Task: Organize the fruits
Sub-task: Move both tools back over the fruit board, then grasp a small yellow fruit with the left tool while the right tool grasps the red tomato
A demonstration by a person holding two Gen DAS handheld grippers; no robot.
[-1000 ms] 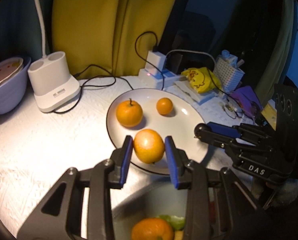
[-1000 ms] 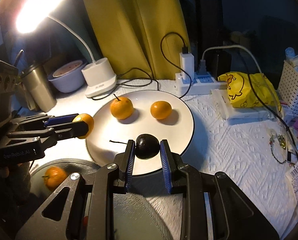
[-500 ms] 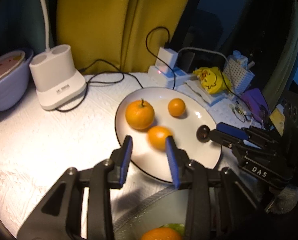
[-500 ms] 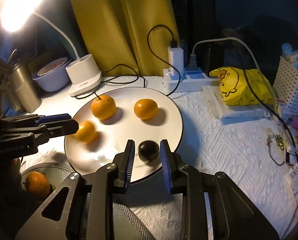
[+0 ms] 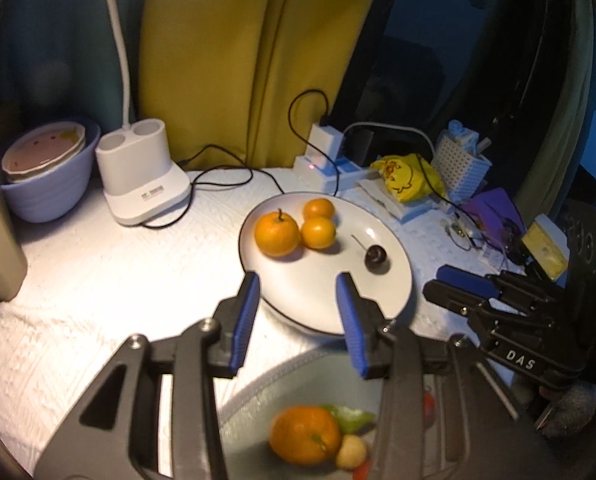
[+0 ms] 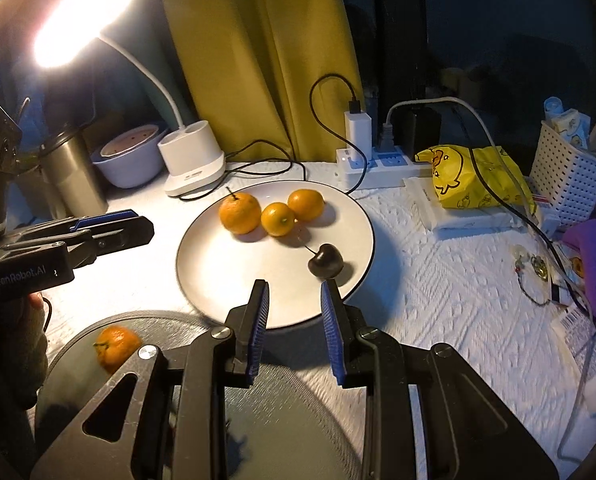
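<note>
**Both grippers empty over the plate, more fruit left in the bowl**

The plate (image 6: pixel 201 280) is the landmark. Three oranges (image 6: pixel 278 219) sit bunched together at its far side, touching or nearly so. A dark cherry (image 6: pixel 325 261) with its stem up lies apart from them, nearer the plate's right rim.

The left gripper (image 5: pixel 298 320) hangs over the near-left edge of the plate, jaws spread and holding nothing. The right gripper (image 6: pixel 293 320) hovers at the near rim of the plate, its jaws likewise apart and empty; the cherry lies just beyond its right fingertip, not between the jaws.

Just in front of the plate sits a grey bowl (image 5: pixel 257 392). In the left wrist view it holds another orange (image 5: pixel 304 434), something green (image 5: pixel 350 418), a small pale fruit and bits of red.

Judging from this, the step in hand is the one between a drop on the plate and the next pick. The next move probably calls for one gripper to dip into the bowl, most likely for the orange, with jaws wide enough to straddle it. A round fruit may roll on the plate, so it should be set down low, beside its own kind.
</note>
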